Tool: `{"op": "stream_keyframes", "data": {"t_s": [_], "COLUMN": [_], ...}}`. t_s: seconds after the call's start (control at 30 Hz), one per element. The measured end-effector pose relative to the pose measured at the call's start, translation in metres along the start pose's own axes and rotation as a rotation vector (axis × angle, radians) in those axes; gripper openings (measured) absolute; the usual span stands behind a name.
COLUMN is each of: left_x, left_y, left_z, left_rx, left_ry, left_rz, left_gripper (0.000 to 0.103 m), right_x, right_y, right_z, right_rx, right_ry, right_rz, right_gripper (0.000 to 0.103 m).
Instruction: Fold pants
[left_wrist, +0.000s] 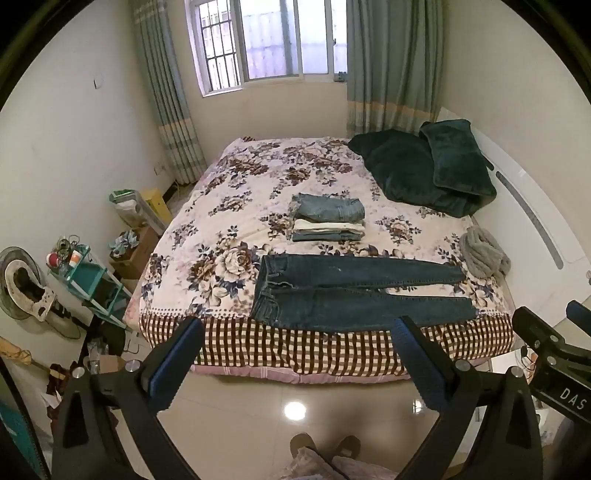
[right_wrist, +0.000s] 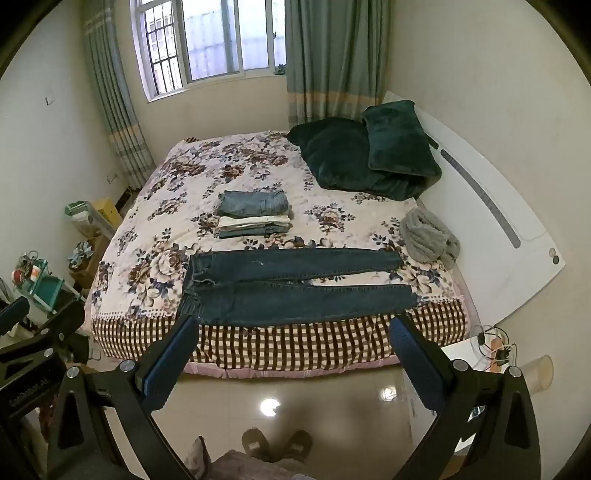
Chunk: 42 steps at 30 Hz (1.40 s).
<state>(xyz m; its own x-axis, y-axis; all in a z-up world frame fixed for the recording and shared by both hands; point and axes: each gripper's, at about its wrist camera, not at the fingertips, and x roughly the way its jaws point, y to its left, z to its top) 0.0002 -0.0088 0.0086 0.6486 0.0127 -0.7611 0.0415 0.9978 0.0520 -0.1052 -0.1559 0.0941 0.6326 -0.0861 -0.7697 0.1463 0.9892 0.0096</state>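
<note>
Both cameras look forward and down along their own tongs, standing back from the bed (left_wrist: 229, 206) over the shiny floor. The left view sits a bit more to the left. Both share the whole bed (right_wrist: 166, 206), the window and the jeans (left_wrist: 354, 295) (right_wrist: 291, 291).

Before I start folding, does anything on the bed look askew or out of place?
Nothing stands out. The dark blue denim jeans lie flat by the near bed edge, legs rightward; the stack of folded pants sits tidy behind.
</note>
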Motion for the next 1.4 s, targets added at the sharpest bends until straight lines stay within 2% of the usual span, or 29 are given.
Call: {"op": "stream_keyframes", "data": {"t_s": [0.1,0.43,1.4], "left_x": [-0.002,-0.005,-0.010], "left_y": [-0.002,-0.006,0.000], "left_z": [0.005,0.010,0.017], "left_rx": [0.003,0.013,0.016], "left_ry": [-0.006,-0.022,-0.029], "left_rz": [-0.004,-0.010,-0.009], "left_gripper": [0.103,0.103,0.103], "right_x": [-0.002,-0.005,-0.008], "right_y": [-0.005,-0.020,-0.017], "right_z": [-0.008,0.006,0.019], "right_rx": [0.004,0.016,0.020], "right_ry": [-0.005,-0.011,-0.014], "right_rz": [-0.001,0.003,0.013], "right_gripper": [0.103,0.103,0.103]}}
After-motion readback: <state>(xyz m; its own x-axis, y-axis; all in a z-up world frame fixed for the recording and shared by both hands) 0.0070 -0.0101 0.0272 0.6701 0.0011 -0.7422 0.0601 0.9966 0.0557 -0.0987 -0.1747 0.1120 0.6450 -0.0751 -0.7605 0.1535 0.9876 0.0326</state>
